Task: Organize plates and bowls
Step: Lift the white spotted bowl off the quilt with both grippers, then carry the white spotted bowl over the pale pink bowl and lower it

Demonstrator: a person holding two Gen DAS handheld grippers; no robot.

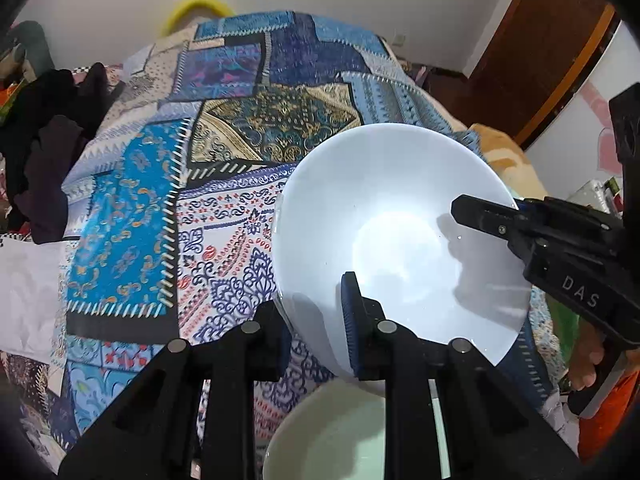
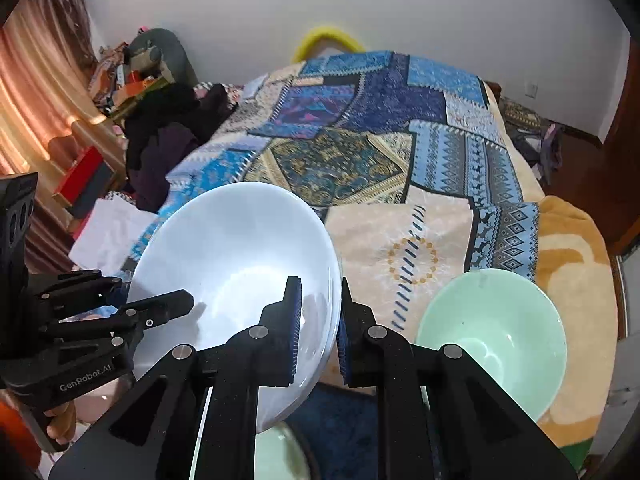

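- Left wrist view: the left gripper [image 1: 316,320] has its jaws clamped on the near rim of the white bowl [image 1: 400,240], one finger inside, one outside. The right gripper [image 1: 486,216] pinches the right rim, likely to share the load. Another bowl [image 1: 332,436] lies below; the quilt [image 1: 224,160] lies beyond.
- Right wrist view: the right gripper [image 2: 318,328] has its jaws shut on the white bowl's [image 2: 236,272] right rim, held tilted above the bed. A green bowl [image 2: 492,340] sits right, apart.

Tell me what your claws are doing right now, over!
Both claws shut on white bowl: left claw, right claw, opposite rims. Bowl lifted, tilted. Green bowl on bed beside it. Nothing blocking.
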